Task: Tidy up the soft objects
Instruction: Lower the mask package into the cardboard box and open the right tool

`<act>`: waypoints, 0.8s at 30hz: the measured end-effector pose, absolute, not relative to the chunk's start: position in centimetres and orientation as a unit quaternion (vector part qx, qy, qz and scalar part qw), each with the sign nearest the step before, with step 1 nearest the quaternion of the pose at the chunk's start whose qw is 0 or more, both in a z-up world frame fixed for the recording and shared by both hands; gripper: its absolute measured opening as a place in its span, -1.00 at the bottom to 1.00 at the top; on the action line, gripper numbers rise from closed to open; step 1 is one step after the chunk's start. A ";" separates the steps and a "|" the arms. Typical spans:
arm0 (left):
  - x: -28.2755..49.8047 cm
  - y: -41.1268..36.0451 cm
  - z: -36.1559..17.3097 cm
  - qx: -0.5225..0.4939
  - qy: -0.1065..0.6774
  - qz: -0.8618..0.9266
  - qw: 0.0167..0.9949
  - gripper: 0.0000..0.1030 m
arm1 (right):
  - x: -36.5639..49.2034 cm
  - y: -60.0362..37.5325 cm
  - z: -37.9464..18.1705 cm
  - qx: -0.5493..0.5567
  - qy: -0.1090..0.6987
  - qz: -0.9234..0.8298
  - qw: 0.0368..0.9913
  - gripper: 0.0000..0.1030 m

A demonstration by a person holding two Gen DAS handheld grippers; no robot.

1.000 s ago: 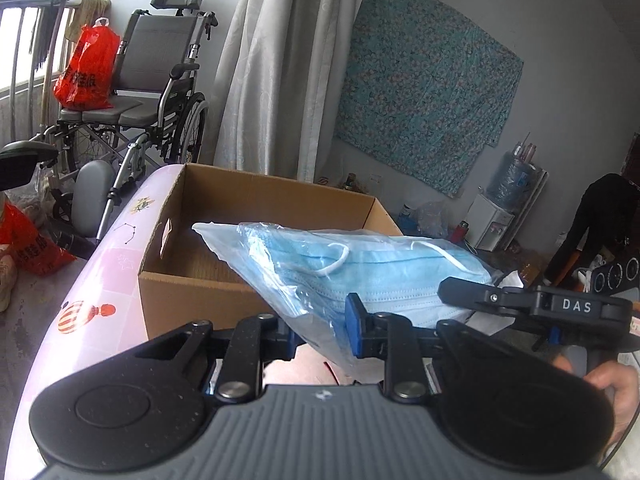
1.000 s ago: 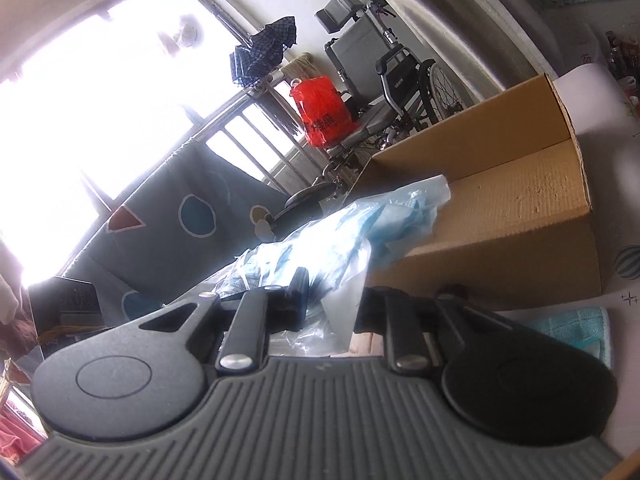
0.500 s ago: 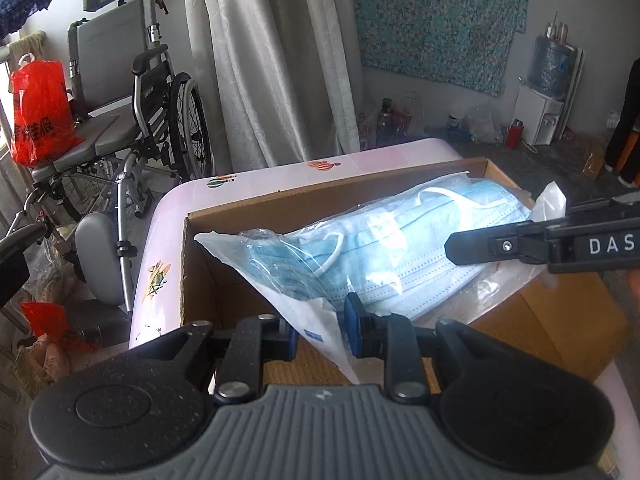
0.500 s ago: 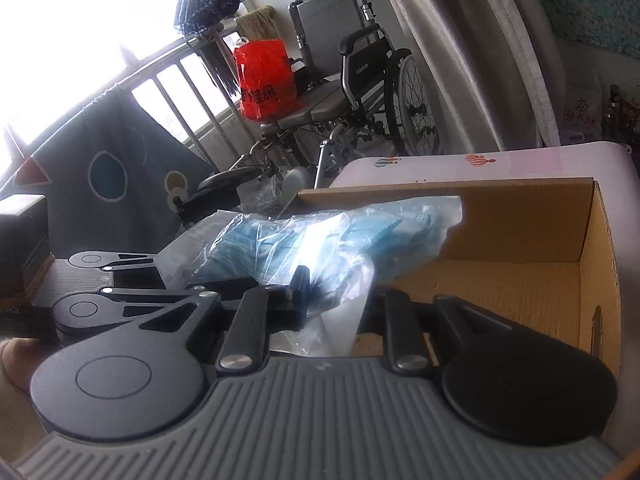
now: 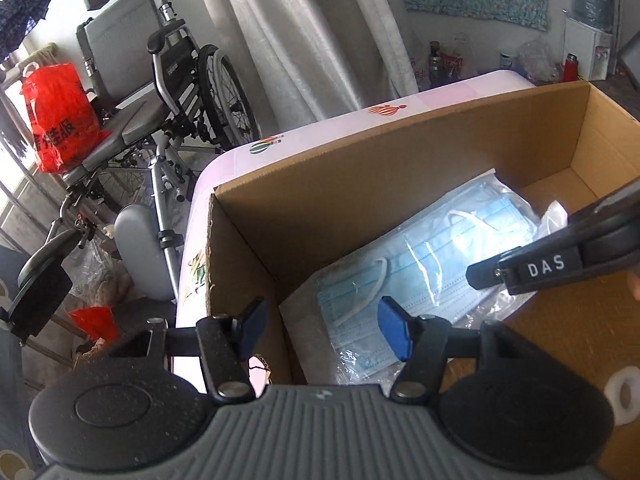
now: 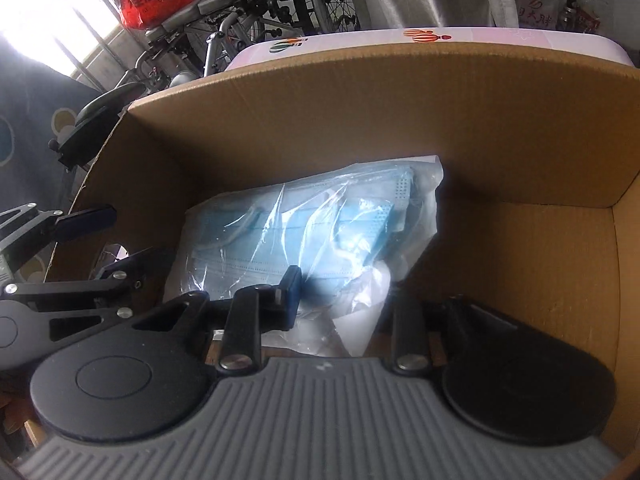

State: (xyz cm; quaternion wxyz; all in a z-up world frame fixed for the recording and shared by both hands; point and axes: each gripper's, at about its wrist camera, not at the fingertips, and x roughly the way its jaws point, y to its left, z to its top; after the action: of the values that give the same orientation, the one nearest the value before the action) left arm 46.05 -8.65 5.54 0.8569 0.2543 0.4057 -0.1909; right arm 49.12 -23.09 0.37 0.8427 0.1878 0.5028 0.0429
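Observation:
A clear plastic pack of blue face masks point(image 5: 432, 276) lies on the floor of an open cardboard box point(image 5: 360, 184); it also shows in the right wrist view point(image 6: 312, 236) inside the box point(image 6: 360, 108). My left gripper point(image 5: 324, 330) is open at the box's near left corner, its blue pads either side of the pack's near end, not pinching it. My right gripper point(image 6: 344, 300) is open low inside the box, with the pack's loose plastic flap between its fingers. The right gripper also shows at the right of the left wrist view point(image 5: 560, 264).
The box stands on a pink table point(image 5: 400, 108) with balloon prints. A wheelchair point(image 5: 160, 92) with a red bag point(image 5: 60, 116) stands beyond the table's far left corner. Grey curtains point(image 5: 312, 32) hang behind. A white ring point(image 5: 622, 396) lies at the right.
Both grippers lowered the mask pack from above the box rim onto the box floor. Both have opened and let go of it.

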 end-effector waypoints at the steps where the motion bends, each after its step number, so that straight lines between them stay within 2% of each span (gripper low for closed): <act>1: 45.9 -8.7 5.5 0.263 0.412 -0.205 0.848 0.21 | 49.0 -23.6 0.1 0.204 0.506 0.043 0.837 -0.26; 2: 45.8 -8.9 5.3 0.278 0.422 -0.223 0.834 0.21 | 48.9 -24.0 -0.3 0.220 0.513 0.042 0.829 0.06; 4: 45.4 -9.4 4.6 0.305 0.428 -0.249 0.814 0.19 | 49.2 -24.3 -0.9 0.237 0.534 0.030 0.811 0.26; 6: 44.9 -10.2 3.3 0.343 0.431 -0.279 0.786 0.16 | 48.8 -24.7 -1.3 0.250 0.540 0.029 0.803 0.29; 9: 44.4 -11.7 1.0 0.393 0.443 -0.300 0.748 -0.01 | 48.1 -25.7 -1.3 0.276 0.532 0.001 0.800 0.30; 10: 44.3 -12.0 0.3 0.406 0.445 -0.302 0.738 -0.14 | 48.1 -26.3 -1.5 0.294 0.526 -0.007 0.798 0.14; 11: 44.6 -12.2 -0.6 0.420 0.451 -0.298 0.728 -0.39 | 48.0 -26.9 -1.5 0.309 0.515 0.001 0.800 -0.06; 12: 44.8 -12.1 -0.8 0.415 0.452 -0.302 0.729 -0.47 | 48.0 -27.2 -1.6 0.315 0.509 0.001 0.801 -0.40; 13: 45.3 -12.0 -0.8 0.406 0.456 -0.296 0.734 -0.69 | 48.2 -27.5 -1.8 0.317 0.508 -0.009 0.801 -0.71; 14: 46.0 -11.8 -1.0 0.404 0.463 -0.280 0.737 -0.86 | 48.6 -28.4 -2.4 0.316 0.507 -0.015 0.801 -0.78; 19: 47.4 -10.9 -1.8 0.405 0.468 -0.245 0.746 -0.85 | 48.6 -27.8 -3.1 0.303 0.496 0.001 0.814 -0.84; 22: 48.0 -10.5 -2.0 0.402 0.467 -0.228 0.754 -0.74 | 48.8 -27.0 -2.9 0.280 0.495 0.004 0.822 -0.84; 24: 48.2 -10.3 -1.6 0.398 0.467 -0.214 0.760 -0.52 | 48.7 -27.0 -2.9 0.288 0.495 0.007 0.820 -0.82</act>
State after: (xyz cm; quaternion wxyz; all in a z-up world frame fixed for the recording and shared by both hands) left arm 48.23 -10.30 -1.65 0.7596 0.3984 0.4673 -0.2144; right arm 48.71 -27.02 -2.91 0.8201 0.2876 0.4946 0.0068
